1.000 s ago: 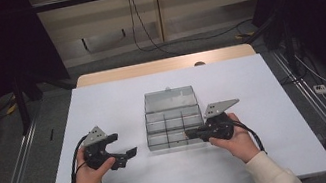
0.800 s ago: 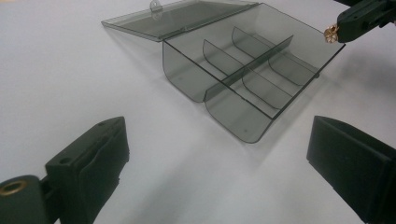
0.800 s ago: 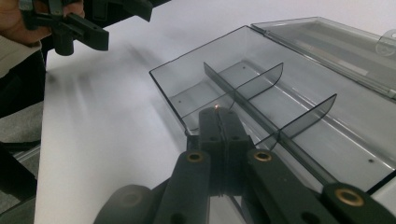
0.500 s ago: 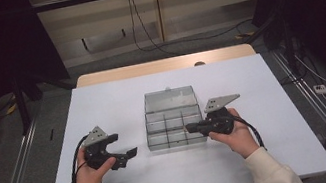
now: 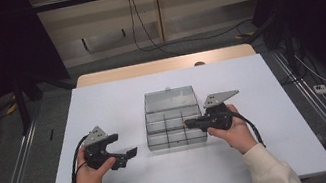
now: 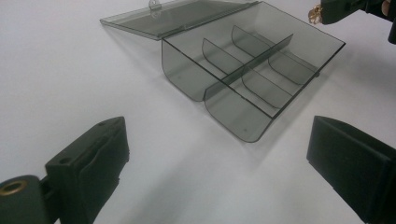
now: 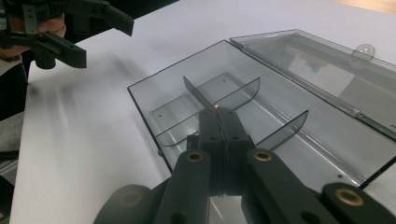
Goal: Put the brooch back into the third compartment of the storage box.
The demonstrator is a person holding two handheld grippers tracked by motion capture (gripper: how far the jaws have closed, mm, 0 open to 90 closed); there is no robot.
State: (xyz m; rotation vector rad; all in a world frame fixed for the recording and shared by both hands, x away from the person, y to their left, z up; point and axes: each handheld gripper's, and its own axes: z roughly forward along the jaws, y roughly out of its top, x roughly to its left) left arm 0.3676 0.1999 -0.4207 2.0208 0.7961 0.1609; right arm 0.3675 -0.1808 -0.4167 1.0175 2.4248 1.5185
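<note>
A: Where's the organizer box?

B: Clear compartment box point(image 5: 174, 124) sits mid-table on the white table point(image 5: 117, 99), lid point(image 5: 170, 99) flipped open flat behind it, away from the person. Smoky transparent plastic, one long divider crossed by short curved ones. Compartments look empty.

A: Right gripper?

B: Right gripper point(image 5: 188, 124) is at the box's right wall, tips reaching over the rim into the right-hand compartments. Jaws pressed together. In the right gripper view point(image 7: 218, 112) the tips meet with a tiny bright glint between them, right above the long divider point(image 7: 196, 95). Something small and gold-coloured shows at its tip in the left gripper view point(image 6: 316, 13); too small to name.

A: So it's pinching something?

B: Looks like it, but can't tell what.

A: Left gripper?

B: Left gripper point(image 5: 124, 146) is left of the box, apart from it, held just over the table. Jaws spread wide, nothing between them; the left gripper view point(image 6: 217, 163) shows bare table in the gap and the box's near corner beyond.

A: Hands?

B: Right hand point(image 5: 231, 127) right of the box, left hand point(image 5: 91, 170) well left of it.
</note>
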